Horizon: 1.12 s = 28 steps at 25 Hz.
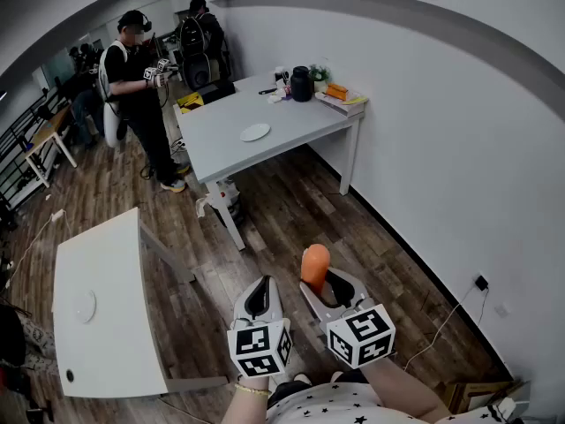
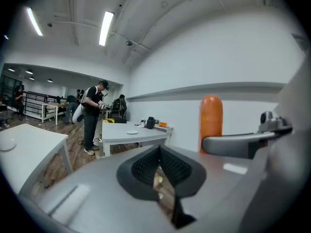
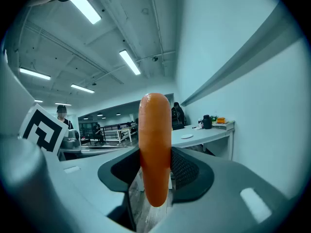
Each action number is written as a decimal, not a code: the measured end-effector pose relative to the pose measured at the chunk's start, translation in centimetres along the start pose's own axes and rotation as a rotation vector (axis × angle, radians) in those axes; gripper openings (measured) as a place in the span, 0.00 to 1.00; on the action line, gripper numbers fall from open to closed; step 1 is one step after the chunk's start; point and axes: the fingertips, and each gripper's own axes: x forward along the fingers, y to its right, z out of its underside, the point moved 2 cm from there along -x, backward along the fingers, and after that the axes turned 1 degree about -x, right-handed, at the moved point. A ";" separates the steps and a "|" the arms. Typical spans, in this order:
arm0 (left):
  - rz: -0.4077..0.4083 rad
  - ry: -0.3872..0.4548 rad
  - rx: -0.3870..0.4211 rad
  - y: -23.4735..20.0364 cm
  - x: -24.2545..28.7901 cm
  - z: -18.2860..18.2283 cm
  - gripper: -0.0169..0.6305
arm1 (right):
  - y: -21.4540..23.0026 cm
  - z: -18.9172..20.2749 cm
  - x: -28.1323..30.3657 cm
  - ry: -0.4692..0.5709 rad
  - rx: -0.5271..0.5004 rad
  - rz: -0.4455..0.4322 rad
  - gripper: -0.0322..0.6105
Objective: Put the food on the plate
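Food: upright, pinched low by right claw.
Left claw: closed, empty.
Risk: tipping free before far plate.

The sausage is plain orange. The cubes on the left gripper and the right gripper carry black-and-white square markers. The far table is grey, its plate white, and the floor brown wood planks.
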 end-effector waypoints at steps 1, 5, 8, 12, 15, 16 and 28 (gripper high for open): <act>0.003 -0.002 -0.005 -0.4 0.0 0.1 0.04 | -0.2 0.1 0.2 -0.001 0.002 0.002 0.35; 0.010 -0.005 -0.014 -1.7 0.0 0.5 0.04 | -0.9 0.7 0.9 -0.006 0.010 0.011 0.35; 0.008 -0.005 -0.009 -2.4 0.8 0.6 0.04 | -0.7 1.4 1.6 -0.018 0.014 0.018 0.35; 0.002 -0.012 -0.016 -3.1 2.7 0.7 0.04 | 0.5 1.7 3.1 -0.036 0.026 0.025 0.35; -0.006 -0.017 -0.022 -3.6 5.5 0.6 0.04 | 2.4 1.4 5.3 -0.039 0.023 0.024 0.35; -0.009 -0.016 -0.024 -3.7 6.6 0.5 0.04 | 3.2 1.3 6.2 -0.038 0.020 0.021 0.35; -0.105 0.033 -0.047 -5.7 23.1 -4.4 0.04 | 14.4 -3.5 19.9 -0.047 -0.043 -0.101 0.35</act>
